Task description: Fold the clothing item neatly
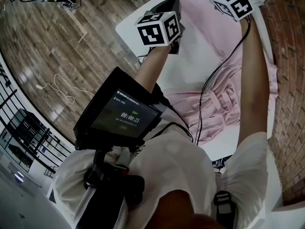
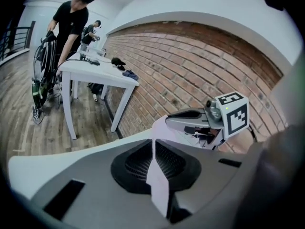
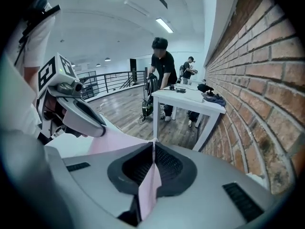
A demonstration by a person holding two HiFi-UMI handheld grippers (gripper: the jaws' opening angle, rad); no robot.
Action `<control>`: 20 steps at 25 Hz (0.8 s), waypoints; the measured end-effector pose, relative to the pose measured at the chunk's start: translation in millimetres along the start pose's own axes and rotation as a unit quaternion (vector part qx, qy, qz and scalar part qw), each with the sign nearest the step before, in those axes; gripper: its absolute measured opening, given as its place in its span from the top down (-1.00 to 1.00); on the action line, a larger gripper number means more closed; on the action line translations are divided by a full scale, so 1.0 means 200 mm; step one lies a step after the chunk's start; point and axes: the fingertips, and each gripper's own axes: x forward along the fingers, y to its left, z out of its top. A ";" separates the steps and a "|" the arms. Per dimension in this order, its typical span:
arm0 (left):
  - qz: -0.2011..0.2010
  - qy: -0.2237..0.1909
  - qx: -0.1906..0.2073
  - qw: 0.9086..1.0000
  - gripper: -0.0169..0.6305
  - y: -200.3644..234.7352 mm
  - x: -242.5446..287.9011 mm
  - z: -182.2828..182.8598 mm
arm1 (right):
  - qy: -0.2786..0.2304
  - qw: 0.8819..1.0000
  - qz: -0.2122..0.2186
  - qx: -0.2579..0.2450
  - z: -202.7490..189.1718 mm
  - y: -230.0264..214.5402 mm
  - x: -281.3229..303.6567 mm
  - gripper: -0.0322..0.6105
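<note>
A wooden floor (image 1: 52, 37) and a brick wall (image 1: 290, 70) flank the white table (image 1: 127, 27). On the table the pink garment (image 1: 205, 56) lies spread, running from the edge nearest the person to the far end. Its gathered waist and loose ties lie at the near end, close to the person's body. The far end of the cloth goes up to the two grippers, which are raised side by side above the table's far part.

The left gripper (image 2: 153, 149) has its jaws pressed together on a thin fold of the pink fabric. The cloth stands as a flat strip between the ribbed black pads and comes out toward the camera. The right gripper (image 3: 154, 151) is clamped in the same way on another fold of the same edge, with a pink strip caught between its pads.

In the right gripper view, the fabric runs as a sheet from those jaws across to the left gripper, so each gripper holds one corner of the far edge.

Behind them, a second white table (image 2: 95, 73) stands against the wall, with a person in black (image 2: 71, 18) beside it.
</note>
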 end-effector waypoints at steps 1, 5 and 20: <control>-0.009 -0.006 0.014 1.000 0.88 -0.09 -0.04 0.03 | -0.003 1.000 -0.011 0.000 0.02 -0.01 -0.09 0.84; -0.055 -0.021 0.057 0.997 0.88 -0.35 -0.16 0.07 | -0.022 0.998 -0.051 0.009 0.06 0.03 -0.38 0.84; -0.103 -0.038 0.223 0.969 0.88 -0.97 -0.37 -0.23 | -0.020 0.985 -0.169 0.018 -0.24 0.26 -1.09 0.84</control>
